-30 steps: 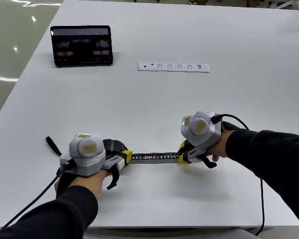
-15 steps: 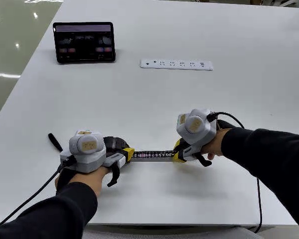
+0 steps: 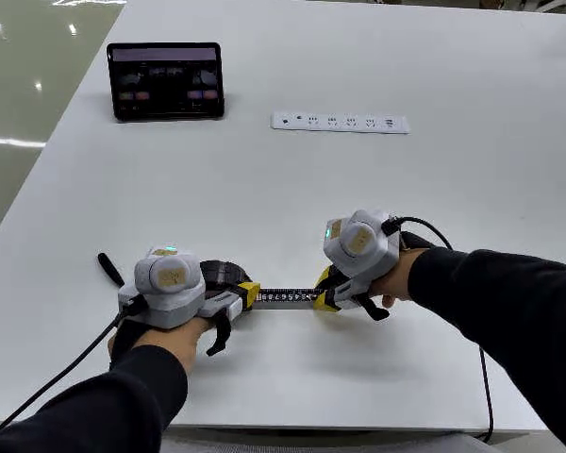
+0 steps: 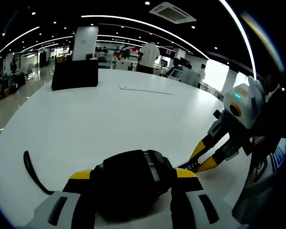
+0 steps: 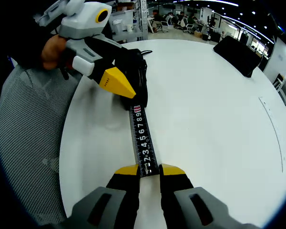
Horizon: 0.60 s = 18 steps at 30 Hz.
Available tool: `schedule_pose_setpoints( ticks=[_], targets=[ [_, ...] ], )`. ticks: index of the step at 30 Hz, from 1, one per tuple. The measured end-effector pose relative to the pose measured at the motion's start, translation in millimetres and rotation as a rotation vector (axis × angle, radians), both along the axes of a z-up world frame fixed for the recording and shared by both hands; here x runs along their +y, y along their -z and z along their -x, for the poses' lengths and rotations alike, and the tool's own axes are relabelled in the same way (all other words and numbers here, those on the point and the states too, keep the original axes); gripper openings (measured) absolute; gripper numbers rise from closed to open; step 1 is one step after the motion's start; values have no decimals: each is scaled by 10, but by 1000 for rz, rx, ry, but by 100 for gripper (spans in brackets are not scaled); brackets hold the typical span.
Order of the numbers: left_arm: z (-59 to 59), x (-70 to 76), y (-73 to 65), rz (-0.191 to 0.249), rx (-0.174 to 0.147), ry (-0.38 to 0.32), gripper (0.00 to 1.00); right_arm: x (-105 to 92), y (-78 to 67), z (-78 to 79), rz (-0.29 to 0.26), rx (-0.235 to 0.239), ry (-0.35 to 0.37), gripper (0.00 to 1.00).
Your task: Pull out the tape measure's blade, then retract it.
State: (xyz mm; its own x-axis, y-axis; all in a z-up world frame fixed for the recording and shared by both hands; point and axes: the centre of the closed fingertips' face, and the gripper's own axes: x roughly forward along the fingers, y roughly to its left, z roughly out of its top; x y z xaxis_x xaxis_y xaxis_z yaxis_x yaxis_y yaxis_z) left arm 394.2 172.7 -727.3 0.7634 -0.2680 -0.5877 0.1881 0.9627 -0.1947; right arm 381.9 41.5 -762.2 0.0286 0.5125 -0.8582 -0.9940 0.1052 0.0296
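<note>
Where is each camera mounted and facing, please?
Head view: headset, looking down at the table; sleeves, left gripper, right gripper show.
Left gripper view: between its own jaws, past the clamped tape-measure case toward the right gripper.
Right gripper view: between its own jaws, along the blade toward the left gripper.
All three share the blade.

Bare surface (image 3: 292, 198) is lying open ahead; a tablet (image 3: 165, 80) and a power strip (image 3: 340, 122) are standing well away at its far side. Between the left gripper (image 3: 236, 289) and the right gripper (image 3: 323, 300), the blade (image 3: 285, 295) of the tape measure (image 3: 219, 275) is barring the gap.
</note>
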Motion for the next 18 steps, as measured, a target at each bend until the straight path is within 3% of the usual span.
schedule_pose_setpoints(
  ticks=[18],
  targets=[
    [7, 1, 0, 7, 5, -2, 59, 234, -9, 14, -38, -20, -23, 11]
  ],
)
